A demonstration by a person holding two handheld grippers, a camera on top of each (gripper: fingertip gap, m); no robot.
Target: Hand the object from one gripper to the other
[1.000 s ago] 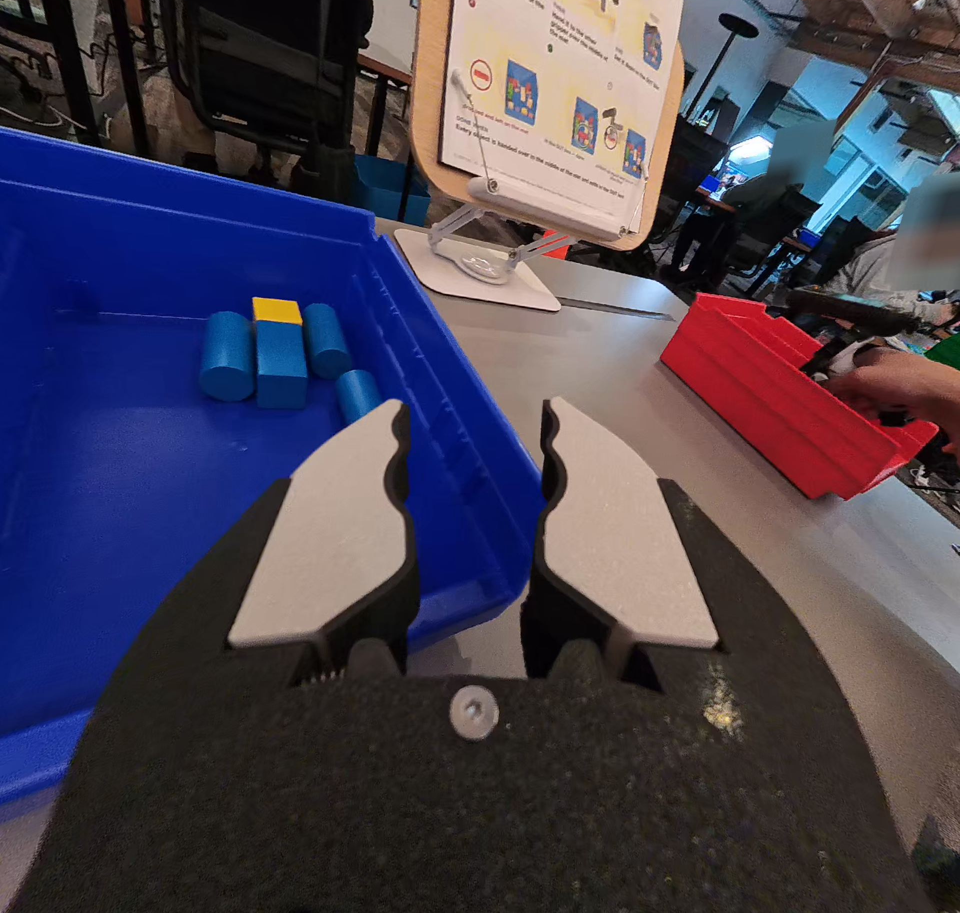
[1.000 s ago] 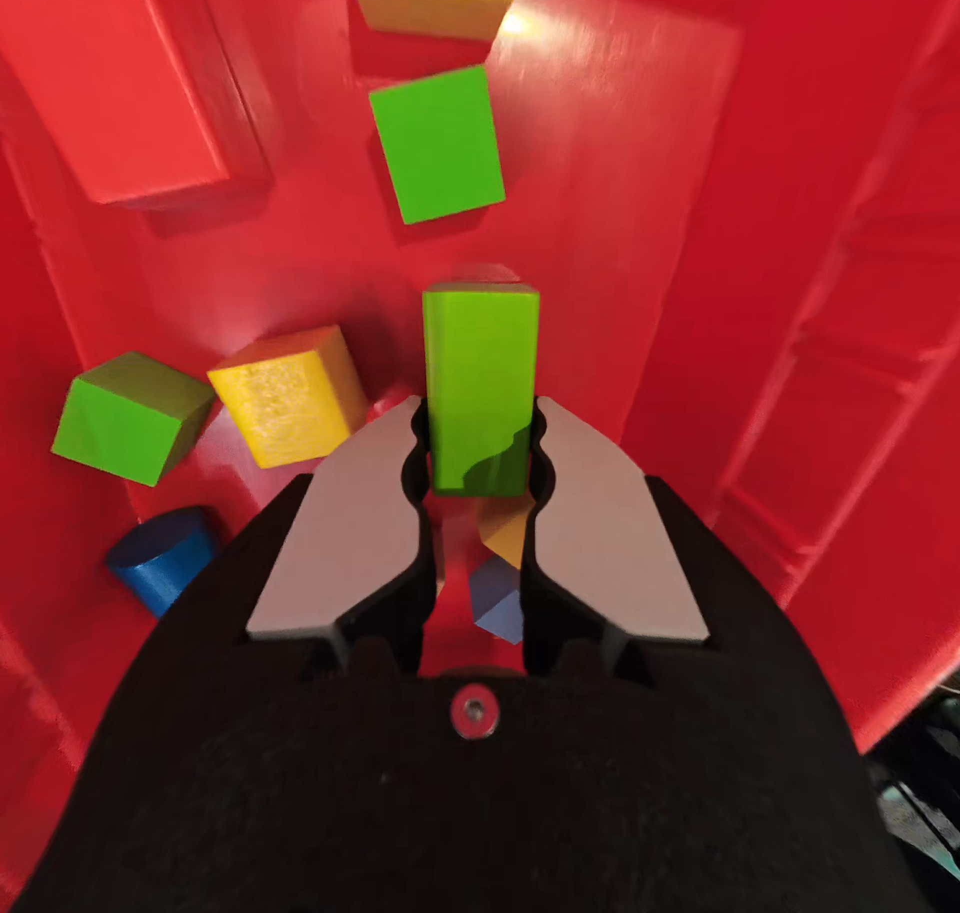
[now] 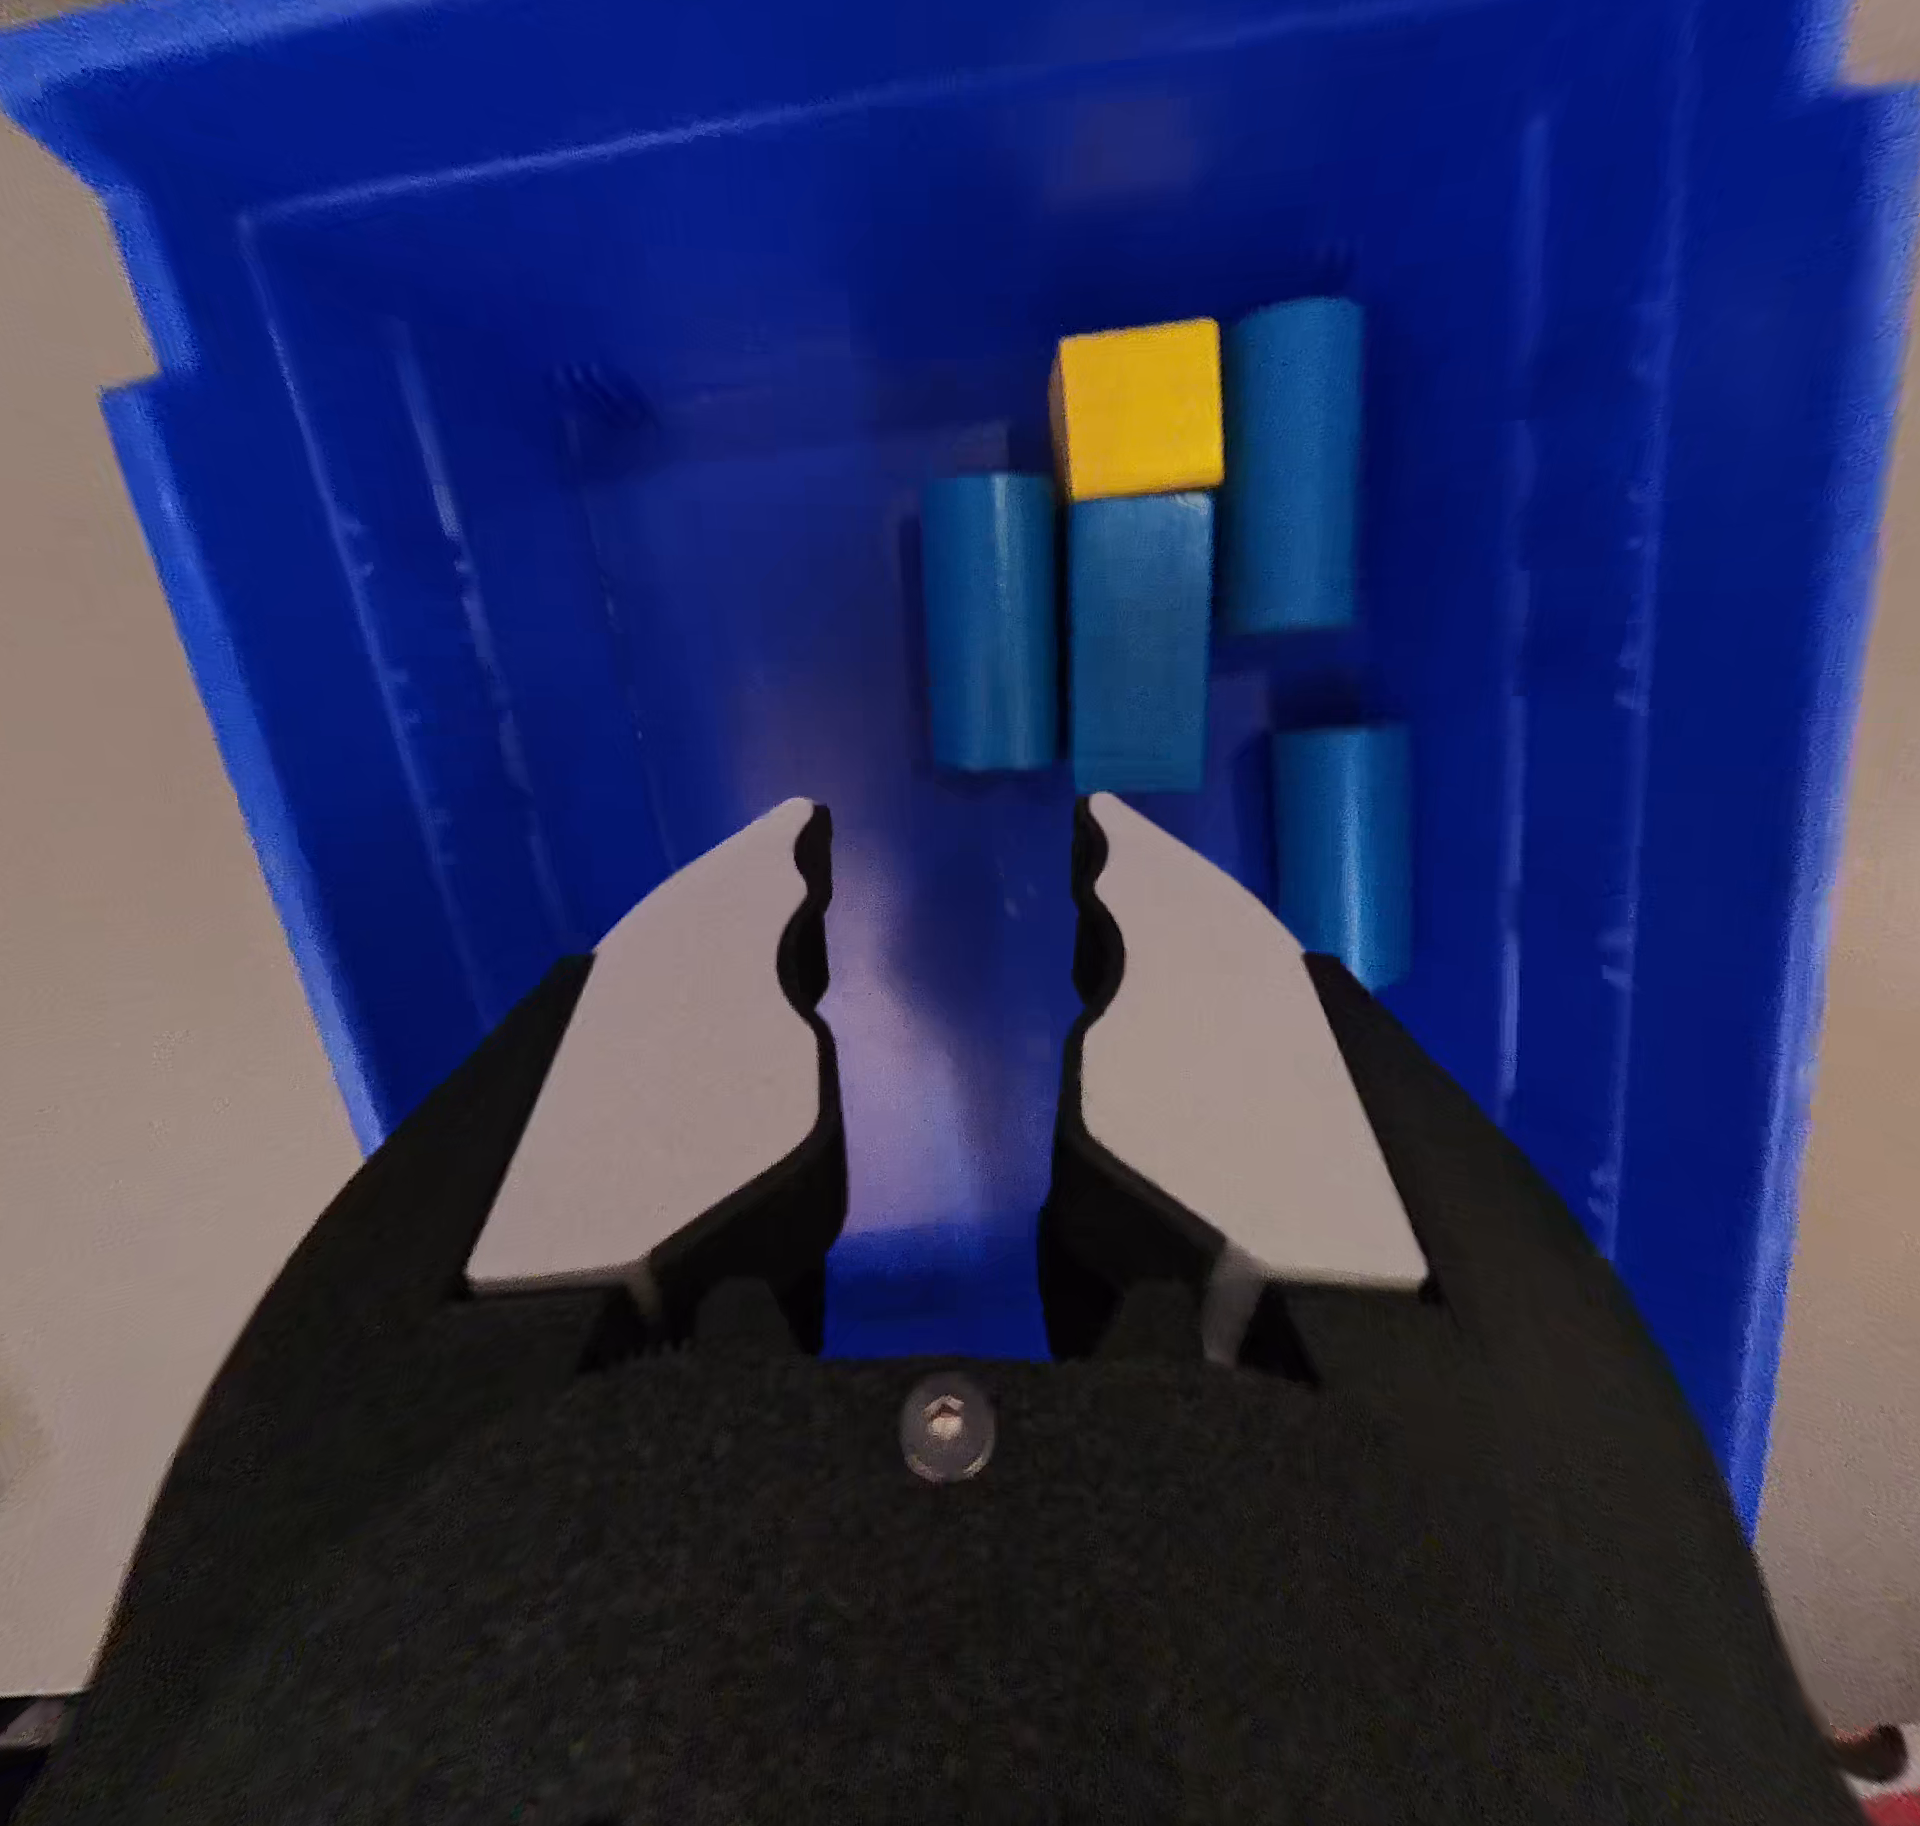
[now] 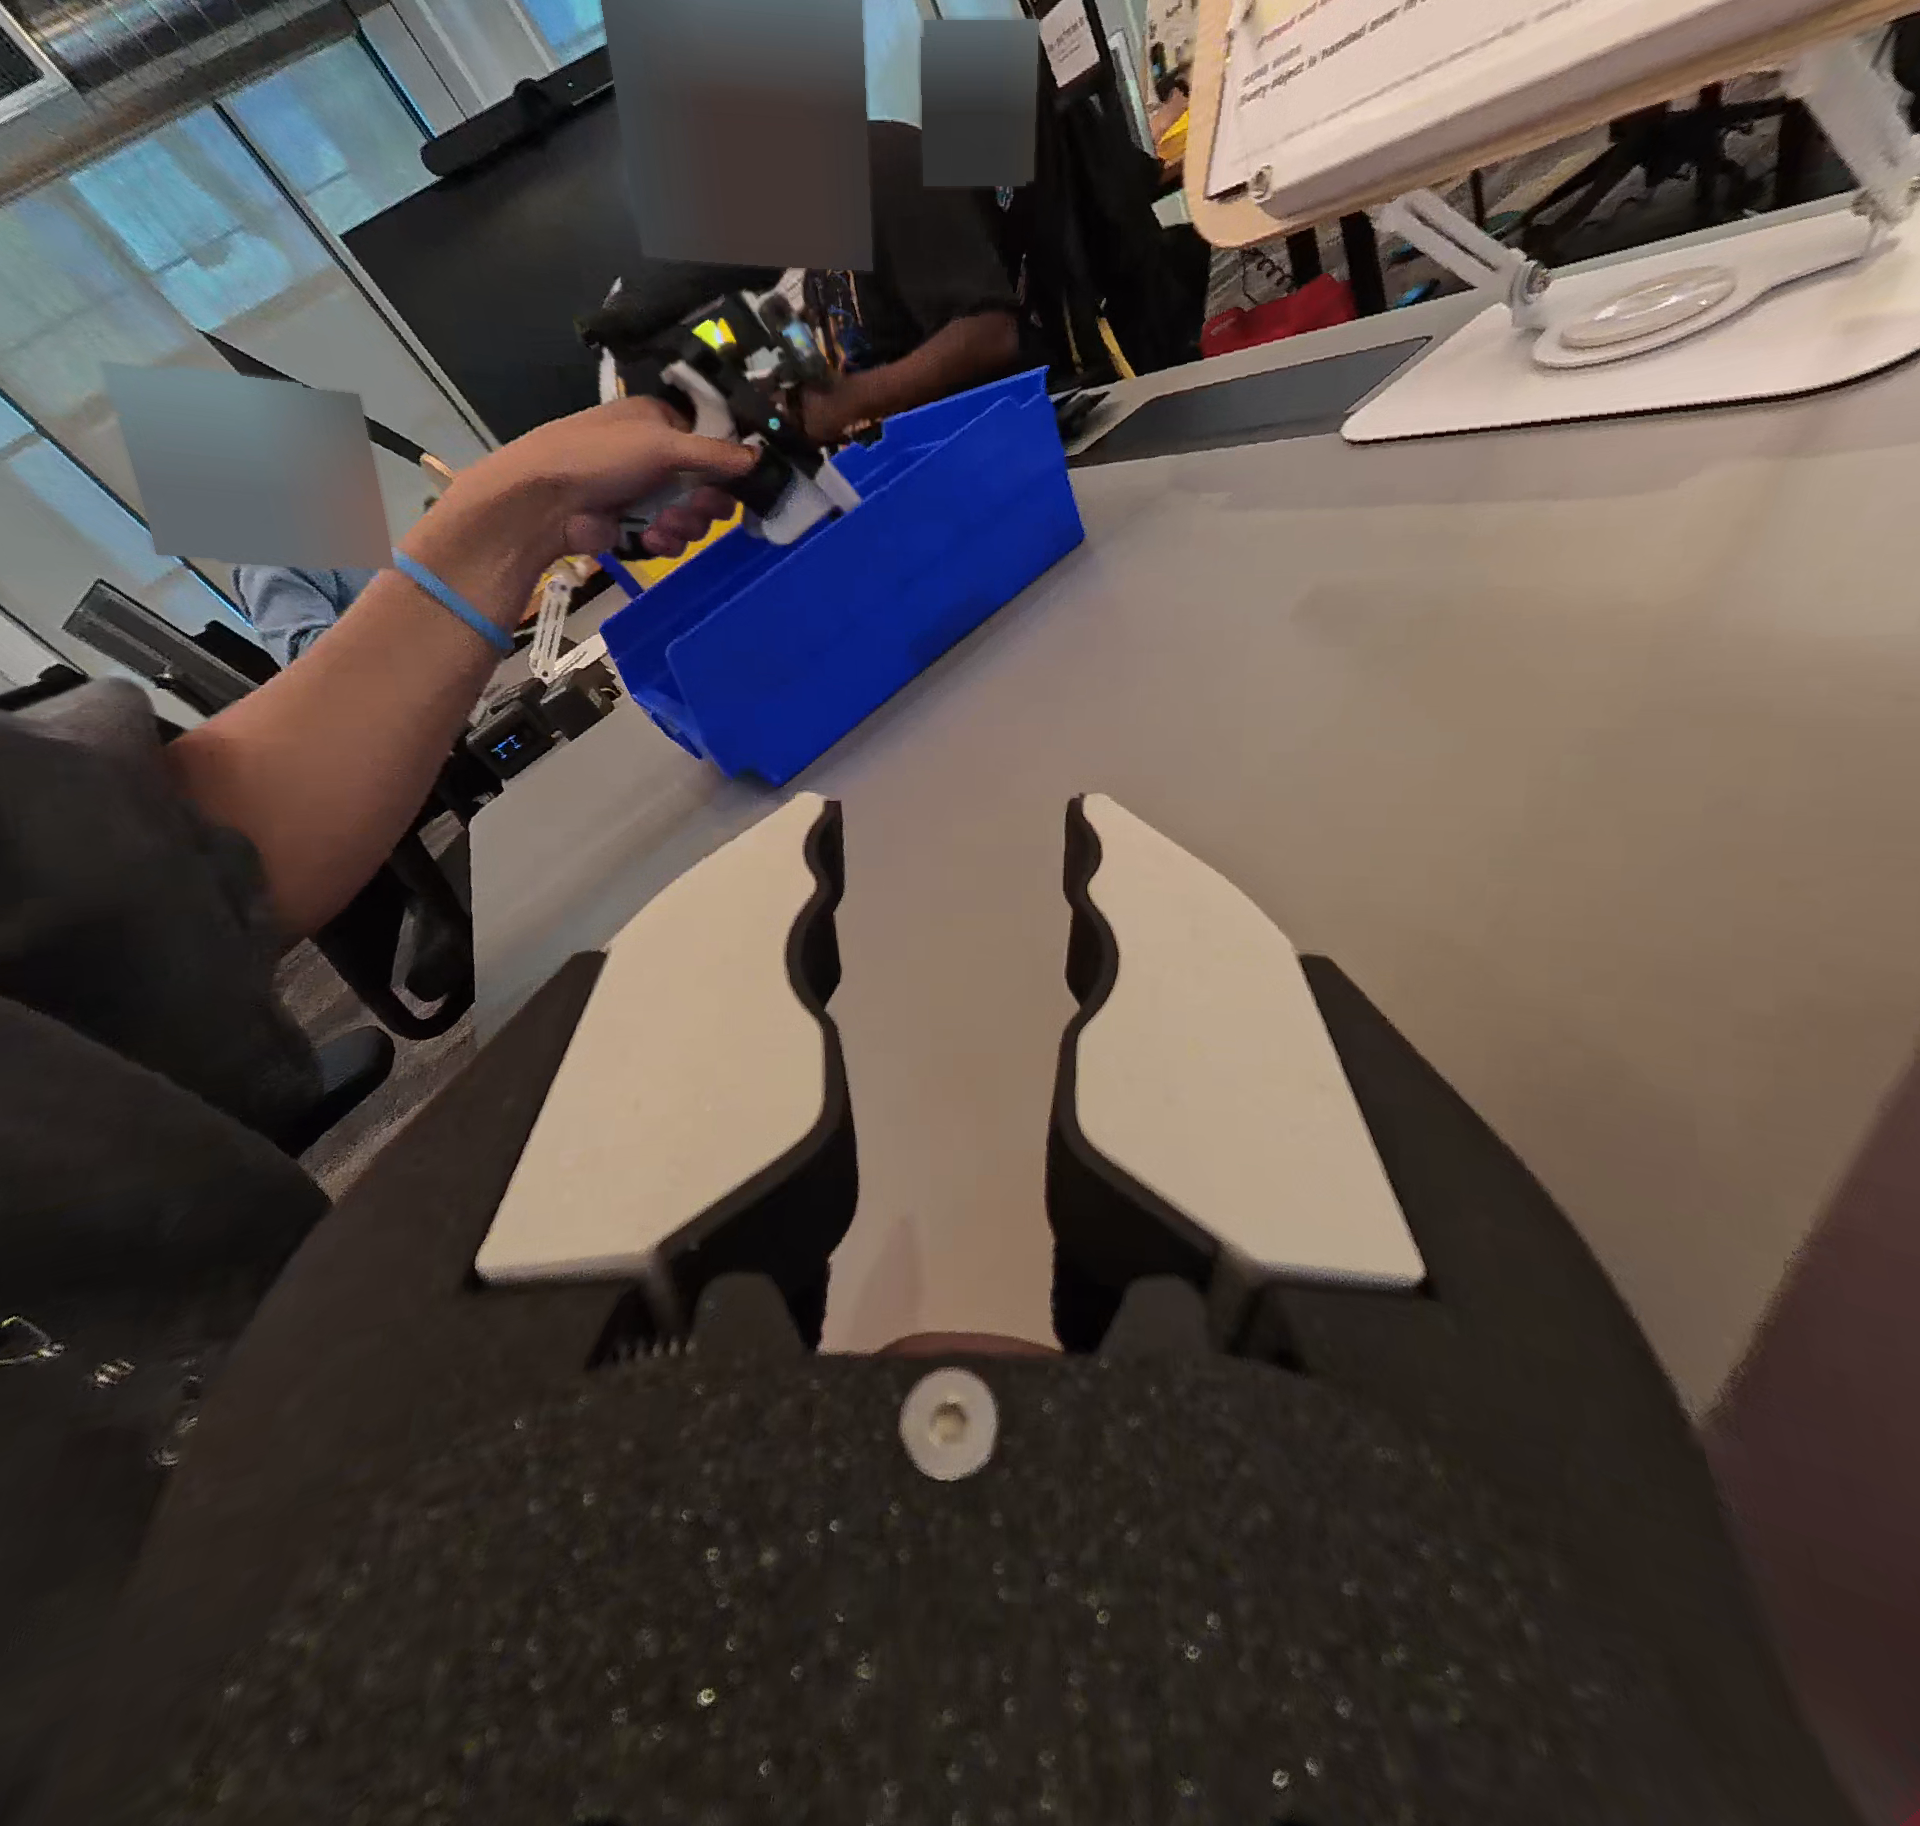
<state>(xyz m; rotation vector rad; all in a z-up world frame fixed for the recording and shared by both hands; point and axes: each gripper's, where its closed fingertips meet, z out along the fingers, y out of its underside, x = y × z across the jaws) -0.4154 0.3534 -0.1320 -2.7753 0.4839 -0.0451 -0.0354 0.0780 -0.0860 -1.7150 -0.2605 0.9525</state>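
- Your left gripper (image 3: pixel 951 815) looked straight down into the blue bin (image 3: pixel 436 342), its jaws wide apart with nothing between them and touching nothing.
- Your right gripper (image 4: pixel 951 810) hung above the grey table (image 4: pixel 1455 696), jaws just as wide and empty; the blue bin (image 4: pixel 883 613) stood at 11 o'clock from it, with your left hand (image 4: pixel 582 498) holding the other gripper over the bin's rim.
- Blocks lay on the bin floor at 1 o'clock from the left fingertips: a blue rectangular block (image 3: pixel 1141 638) with a yellow cube (image 3: pixel 1141 410) touching its far end, a blue cylinder (image 3: pixel 992 621) just beside it at 9 o'clock, a second (image 3: pixel 1294 467) at 3 o'clock, and a third (image 3: pixel 1340 846) nearest the right finger.
- A white stand (image 4: pixel 1662 342) carrying an instruction board (image 4: pixel 1538 62) stood at 2 o'clock on the table; seated people and glass partitions filled the room beyond.
- One second before, your right gripper had been inside a red bin, clamped on a green block; that block was now in neither view, so I cannot tell where it went. Your left gripper had been looking across the table.
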